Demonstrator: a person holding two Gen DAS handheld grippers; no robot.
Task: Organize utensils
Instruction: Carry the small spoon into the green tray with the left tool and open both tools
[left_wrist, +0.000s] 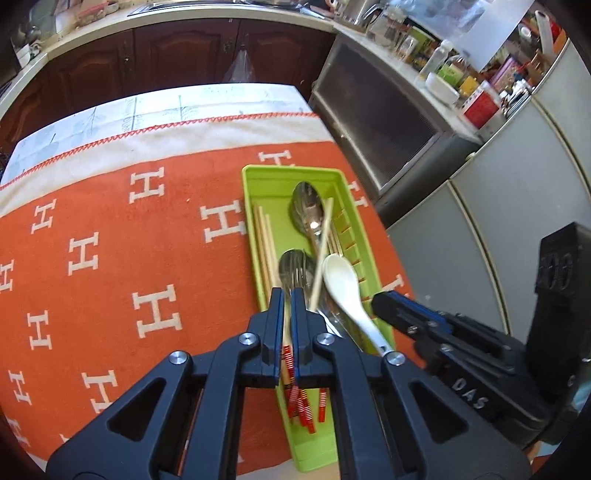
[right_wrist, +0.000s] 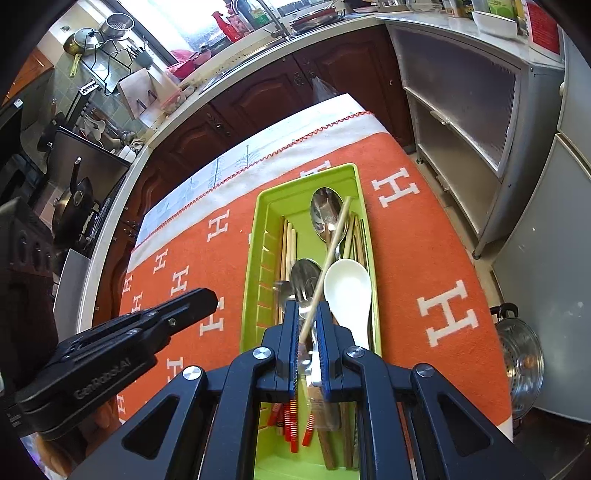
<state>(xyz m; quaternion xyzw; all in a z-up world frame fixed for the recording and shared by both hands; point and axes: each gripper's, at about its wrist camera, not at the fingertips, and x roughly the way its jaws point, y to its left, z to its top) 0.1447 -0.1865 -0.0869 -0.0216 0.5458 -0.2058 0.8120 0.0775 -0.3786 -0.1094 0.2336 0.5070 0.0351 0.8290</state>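
A lime-green tray (left_wrist: 246, 195) (right_wrist: 257, 229) lies lengthwise on the orange cloth. In it are a white ceramic spoon (left_wrist: 340, 273) (right_wrist: 347, 288), a metal spoon (left_wrist: 308, 203) (right_wrist: 325, 206), a fork (right_wrist: 303, 291), and several chopsticks (left_wrist: 264, 240) (right_wrist: 288, 243) with red-striped ends. One chopstick (left_wrist: 323, 240) (right_wrist: 334, 236) lies slanted across the spoons. My left gripper (left_wrist: 287, 293) (right_wrist: 208, 297) hovers above the tray's left side, shut and empty. My right gripper (right_wrist: 307, 306) (left_wrist: 376, 301) hangs over the tray's near half. Its jaws stand almost together, and only the tray's contents show through the narrow gap.
An orange cloth with white H letters (left_wrist: 110, 258) (right_wrist: 424, 240) covers the table. Dark wooden cabinets (left_wrist: 166, 55) run behind its far edge. A grey cabinet (left_wrist: 388, 110) stands to the right. A steel steamer pot (right_wrist: 521, 354) sits low beside the table's right edge.
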